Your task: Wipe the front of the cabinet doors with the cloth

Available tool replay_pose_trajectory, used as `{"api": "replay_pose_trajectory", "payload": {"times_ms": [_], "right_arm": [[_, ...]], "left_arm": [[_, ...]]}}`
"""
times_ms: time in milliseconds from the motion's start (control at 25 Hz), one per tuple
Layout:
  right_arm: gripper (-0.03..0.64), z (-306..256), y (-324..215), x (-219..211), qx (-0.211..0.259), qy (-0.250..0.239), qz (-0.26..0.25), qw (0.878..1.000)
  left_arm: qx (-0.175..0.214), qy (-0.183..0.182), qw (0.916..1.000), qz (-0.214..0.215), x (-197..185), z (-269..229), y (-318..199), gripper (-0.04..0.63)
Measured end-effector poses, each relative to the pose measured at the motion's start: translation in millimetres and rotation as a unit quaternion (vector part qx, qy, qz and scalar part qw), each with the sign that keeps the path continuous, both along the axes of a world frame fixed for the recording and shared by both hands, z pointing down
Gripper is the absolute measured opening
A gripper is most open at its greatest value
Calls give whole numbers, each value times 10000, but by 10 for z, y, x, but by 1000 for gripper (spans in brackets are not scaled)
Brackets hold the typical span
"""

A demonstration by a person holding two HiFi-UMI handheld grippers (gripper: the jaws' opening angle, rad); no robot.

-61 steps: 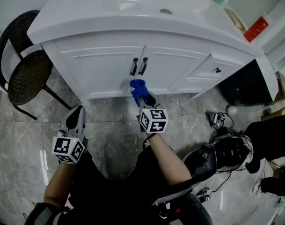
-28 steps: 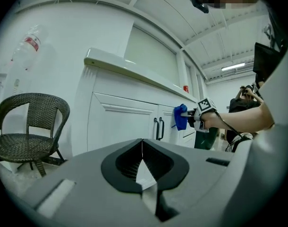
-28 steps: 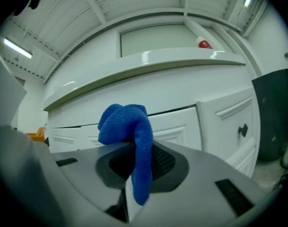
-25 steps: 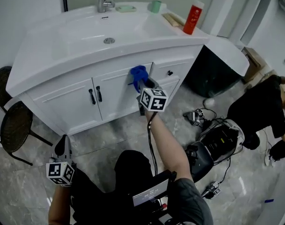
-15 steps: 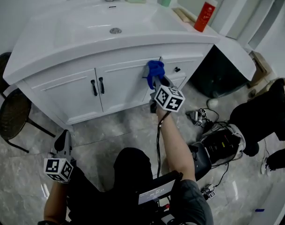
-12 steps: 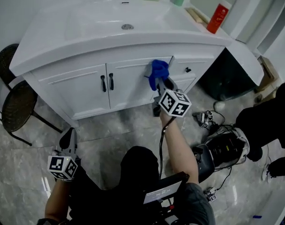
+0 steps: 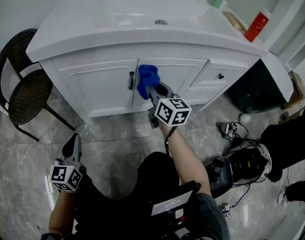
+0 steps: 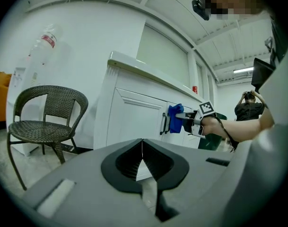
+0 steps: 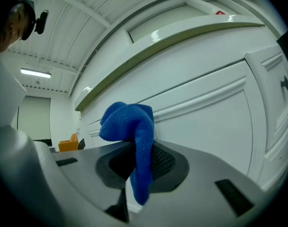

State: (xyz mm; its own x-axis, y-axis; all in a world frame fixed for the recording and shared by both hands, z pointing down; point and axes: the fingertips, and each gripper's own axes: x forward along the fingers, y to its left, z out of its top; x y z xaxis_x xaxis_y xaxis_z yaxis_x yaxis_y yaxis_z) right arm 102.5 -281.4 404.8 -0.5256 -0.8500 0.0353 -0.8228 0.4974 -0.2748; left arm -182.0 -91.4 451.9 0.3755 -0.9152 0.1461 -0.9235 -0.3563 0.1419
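The white vanity cabinet has two doors (image 7: 99,84) with black handles (image 7: 131,80) at the centre seam. A blue cloth (image 7: 147,79) is pressed to the right door (image 7: 167,74) just beside the handles, and my right gripper (image 7: 152,90) is shut on it. In the right gripper view the cloth (image 9: 132,126) bunches over the jaws in front of the door panel (image 9: 214,122). My left gripper (image 7: 72,144) hangs low over the floor, shut and holding nothing; its view (image 8: 143,162) shows the cloth (image 8: 175,118) at the doors from the side.
A black wicker chair (image 7: 22,84) stands left of the cabinet. A small drawer (image 7: 220,76) sits right of the doors, with a black bin (image 7: 252,91) beyond it. A red bottle (image 7: 256,26) and green cup (image 7: 216,0) are on the countertop. Cabled equipment (image 7: 242,159) lies on the floor at the right.
My right gripper has carried the cloth leftward across the right door, from near the drawer to just beside the handles. The left gripper stays low and shut.
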Motion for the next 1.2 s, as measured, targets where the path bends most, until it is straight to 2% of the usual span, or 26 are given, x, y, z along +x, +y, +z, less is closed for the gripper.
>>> {"api": "replay_pose_trajectory", "payload": {"times_ms": [240, 600, 960, 1200], "right_arm": [[52, 54, -140, 37, -51, 52, 94, 9999], [52, 224, -291, 393, -157, 271, 486, 9983], [52, 304, -414, 1274, 39, 382, 1091, 9933], [52, 416, -392, 1968, -107, 149, 1851, 9825]], "left_arm": [[52, -47, 9999, -92, -103, -77, 20, 3], [207, -114, 9997, -108, -58, -310, -63, 3], [-68, -82, 9999, 46, 152, -72, -99, 3], [-166, -172, 9997, 1, 131, 15, -92, 3]]}}
